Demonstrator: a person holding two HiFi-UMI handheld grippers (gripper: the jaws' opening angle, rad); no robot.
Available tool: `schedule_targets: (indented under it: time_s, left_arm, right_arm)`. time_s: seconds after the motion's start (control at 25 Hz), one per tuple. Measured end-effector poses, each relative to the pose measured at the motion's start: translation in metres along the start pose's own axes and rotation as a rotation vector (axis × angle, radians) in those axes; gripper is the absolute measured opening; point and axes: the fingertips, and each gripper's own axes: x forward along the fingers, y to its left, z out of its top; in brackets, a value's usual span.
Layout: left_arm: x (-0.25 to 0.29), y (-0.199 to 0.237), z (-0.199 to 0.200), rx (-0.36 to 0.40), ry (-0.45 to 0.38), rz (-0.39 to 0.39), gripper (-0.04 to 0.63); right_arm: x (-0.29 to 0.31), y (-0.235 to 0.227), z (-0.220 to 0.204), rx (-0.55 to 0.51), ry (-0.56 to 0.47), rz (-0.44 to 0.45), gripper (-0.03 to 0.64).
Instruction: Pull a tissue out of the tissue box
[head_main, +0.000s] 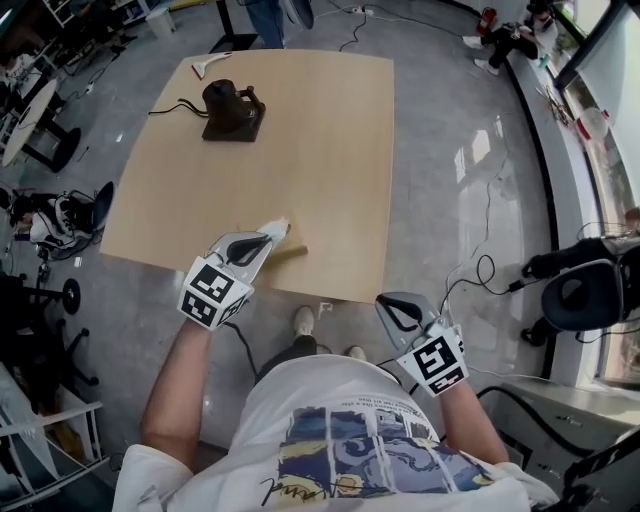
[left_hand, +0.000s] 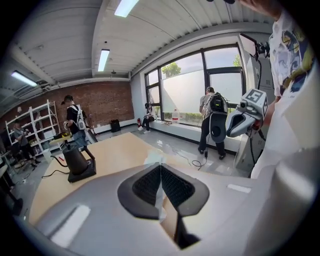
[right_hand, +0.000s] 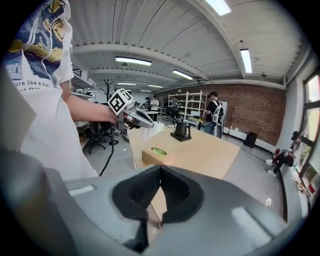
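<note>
the left gripper (head_main: 262, 244) was clenched on a white tissue (head_main: 277, 231), its dark pads pressed together with the sheet pinched between them and a crumpled tuft poking out past the tips. it hung over the near edge of the wooden table (head_main: 330, 150), pointing forward and somewhat down.

the tissue box (right_hand: 156, 155), a low tan carton with a green-rimmed opening on top, sat on the table close to that near edge, just under and beyond the left gripper. in the head view the gripper covered most of it. from the right gripper's view the tissue was held above the box, with a strip of tabletop showing between the sheet's lower edge and the opening, so it looked clear of the slot. whether a thin trailing corner was caught there was too small to tell.

the right gripper (head_main: 393, 306) was closed on nothing. it hung off the table at the person's side, well apart from the box, neither bracing nor touching it.

by that reading the pull was all but done: the tissue was gripped and raised out of the box. what was left, at most, was to carry it fully away. a black kettle (head_main: 224, 100) stood on its base at the far end of the table, well out of the way.
</note>
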Motion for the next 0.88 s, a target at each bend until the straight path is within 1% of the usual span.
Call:
schedule_targets:
  time_s: [0.2, 0.48, 0.68, 0.88]
  left_arm:
    - [-0.028, -0.04, 0.025, -0.012, -0.064, 0.052, 0.009]
    - [-0.059, -0.103, 0.046, -0.009, -0.106, 0.11, 0.009]
    - [-0.078, -0.15, 0.055, 0.002, -0.139, 0.149, 0.009]
    - [-0.09, -0.196, 0.055, 0.008, -0.142, 0.173, 0.008]
  right_arm:
    - [-0.019, 0.006, -0.014, -0.014, -0.009, 0.041, 0.0]
    - [-0.043, 0.016, -0.04, -0.05, 0.001, 0.107, 0.0]
    - [-0.054, 0.026, -0.052, -0.086, -0.005, 0.159, 0.0]
    - [-0.065, 0.041, -0.064, -0.121, -0.008, 0.206, 0.0]
